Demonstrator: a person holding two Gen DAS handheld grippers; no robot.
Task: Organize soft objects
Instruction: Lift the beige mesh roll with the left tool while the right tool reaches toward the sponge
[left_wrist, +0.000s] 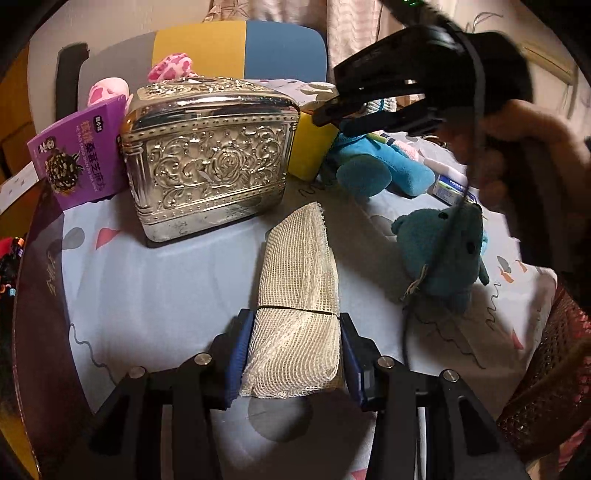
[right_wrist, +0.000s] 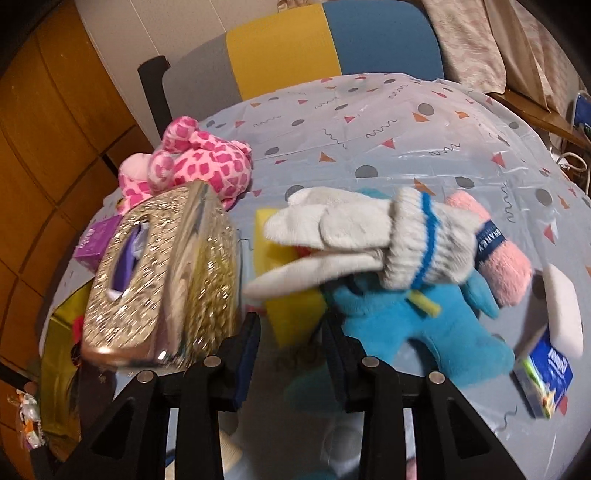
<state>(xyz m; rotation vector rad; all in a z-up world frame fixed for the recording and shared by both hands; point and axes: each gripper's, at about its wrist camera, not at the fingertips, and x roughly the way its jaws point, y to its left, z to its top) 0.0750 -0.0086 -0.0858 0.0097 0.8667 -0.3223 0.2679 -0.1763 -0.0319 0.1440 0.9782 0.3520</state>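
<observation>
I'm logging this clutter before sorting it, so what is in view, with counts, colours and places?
mesh-wrapped sponge: 1, cream, between the left claw's pads
tissue box: 1, silver embossed, table centre
purple carton: 1, left of the tissue box
pink spotted plush: 1, behind the tissue box
bright blue plush: 1, beside a yellow sponge
glove: 1, white with blue stripe, on the bright blue plush
teal bear: 1, right of the mesh-wrapped sponge
left claw: shut on the mesh-wrapped sponge
right claw: open, empty
</observation>
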